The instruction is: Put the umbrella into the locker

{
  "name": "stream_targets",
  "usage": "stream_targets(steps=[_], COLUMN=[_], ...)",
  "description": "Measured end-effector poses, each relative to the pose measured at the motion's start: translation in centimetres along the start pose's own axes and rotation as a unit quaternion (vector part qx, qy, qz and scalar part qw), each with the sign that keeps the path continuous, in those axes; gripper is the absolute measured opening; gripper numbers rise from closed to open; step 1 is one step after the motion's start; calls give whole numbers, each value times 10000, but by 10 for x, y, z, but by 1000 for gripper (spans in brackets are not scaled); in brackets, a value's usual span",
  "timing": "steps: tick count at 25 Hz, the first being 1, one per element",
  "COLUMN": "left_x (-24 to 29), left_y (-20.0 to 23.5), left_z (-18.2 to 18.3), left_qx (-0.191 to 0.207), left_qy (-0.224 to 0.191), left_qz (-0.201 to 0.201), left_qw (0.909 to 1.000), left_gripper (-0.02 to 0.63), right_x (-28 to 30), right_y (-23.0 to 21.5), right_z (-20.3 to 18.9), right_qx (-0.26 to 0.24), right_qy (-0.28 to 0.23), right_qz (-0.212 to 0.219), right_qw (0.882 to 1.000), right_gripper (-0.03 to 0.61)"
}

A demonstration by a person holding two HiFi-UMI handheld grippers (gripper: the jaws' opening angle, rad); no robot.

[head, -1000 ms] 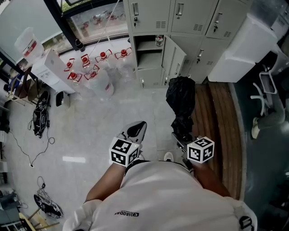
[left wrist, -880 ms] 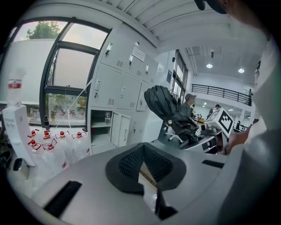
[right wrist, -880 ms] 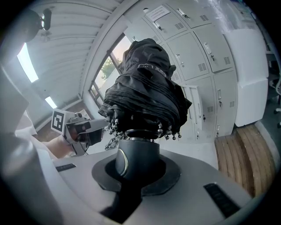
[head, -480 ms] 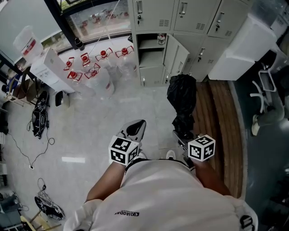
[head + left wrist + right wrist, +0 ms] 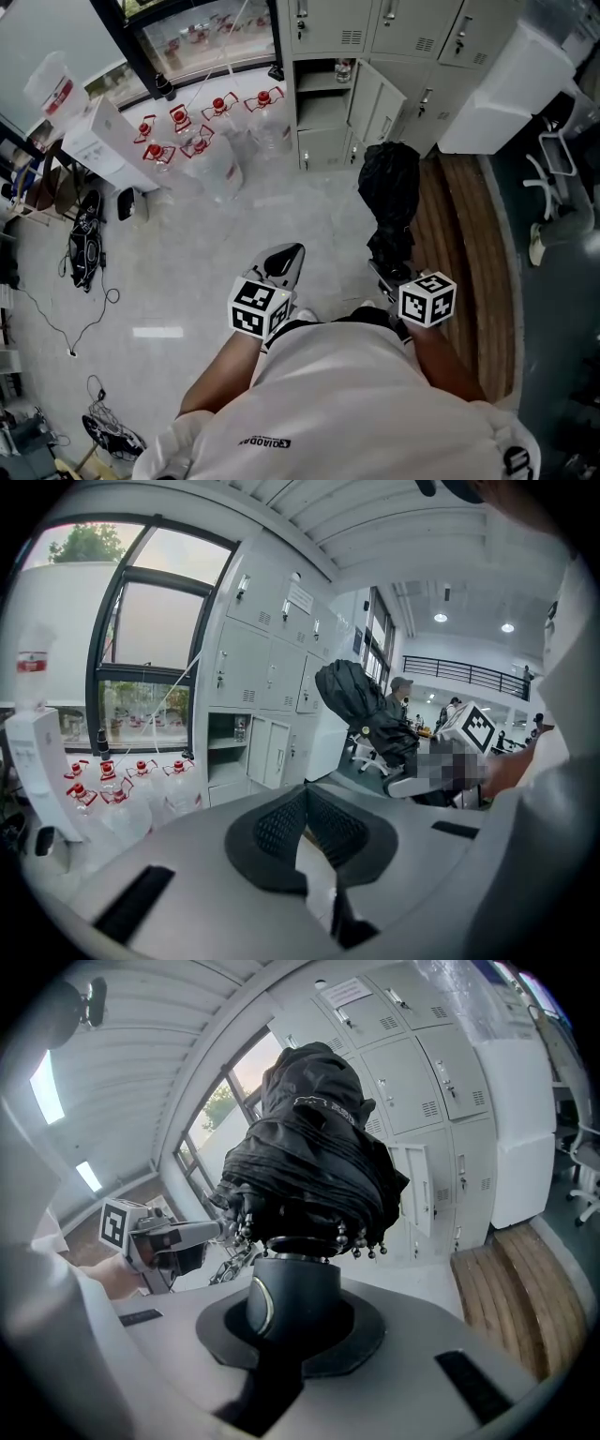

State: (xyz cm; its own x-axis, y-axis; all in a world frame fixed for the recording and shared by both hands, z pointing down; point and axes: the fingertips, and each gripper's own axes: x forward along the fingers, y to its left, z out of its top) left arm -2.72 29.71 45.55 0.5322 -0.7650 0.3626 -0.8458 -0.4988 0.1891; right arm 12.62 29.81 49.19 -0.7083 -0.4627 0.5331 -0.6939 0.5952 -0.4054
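Right gripper [image 5: 291, 1309], pointing forward and slightly down, clamps the umbrella [image 5: 309, 1152].

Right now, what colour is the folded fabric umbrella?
The umbrella is black, clearest in the right gripper view.

In the head view the person's torso [image 5: 347, 403] covers the near ends of the left gripper [image 5: 284, 260] and the right gripper [image 5: 386, 274]. The right gripper's fingers are lost under the umbrella [image 5: 390, 187]. In the right gripper view the handle [image 5: 286, 1297] sinks between the fingers, so its near end is unseen, and the folded canopy blocks the open compartment of the locker [image 5: 323, 103]. A small item [image 5: 345, 70] on the locker's upper shelf is too small to tell. The picture's far edge cuts off the upper locker doors.
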Motion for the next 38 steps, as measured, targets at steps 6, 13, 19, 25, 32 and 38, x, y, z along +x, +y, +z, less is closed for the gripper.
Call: stream_targets(steps=[6, 13, 19, 25, 32, 38], left_x=[-13, 4, 43, 97, 159, 202], left_y=[16, 27, 40, 69, 98, 111], left_z=[-14, -12, -9, 22, 61, 95], left_qx=[-97, -205, -351, -346, -149, -18], left_qy=[58, 32, 184, 173, 260, 220], left_qz=[-11, -4, 42, 153, 296, 444], left_qw=[9999, 9998, 9992, 9991, 9991, 9988], left_gripper=[14, 14, 14, 14, 14, 14], right_x=[9, 21, 44, 78, 111, 129], right_y=[12, 1, -39, -91, -143, -176], right_z=[-7, 4, 26, 65, 117, 150], right_qx=[66, 66, 142, 219, 152, 90], right_qy=[89, 118, 195, 254, 202, 212], right_qz=[-71, -43, -28, 37, 206, 462], right_qw=[9999, 9999, 9997, 9994, 9995, 9987], right_gripper=[80, 80, 80, 80, 80, 80])
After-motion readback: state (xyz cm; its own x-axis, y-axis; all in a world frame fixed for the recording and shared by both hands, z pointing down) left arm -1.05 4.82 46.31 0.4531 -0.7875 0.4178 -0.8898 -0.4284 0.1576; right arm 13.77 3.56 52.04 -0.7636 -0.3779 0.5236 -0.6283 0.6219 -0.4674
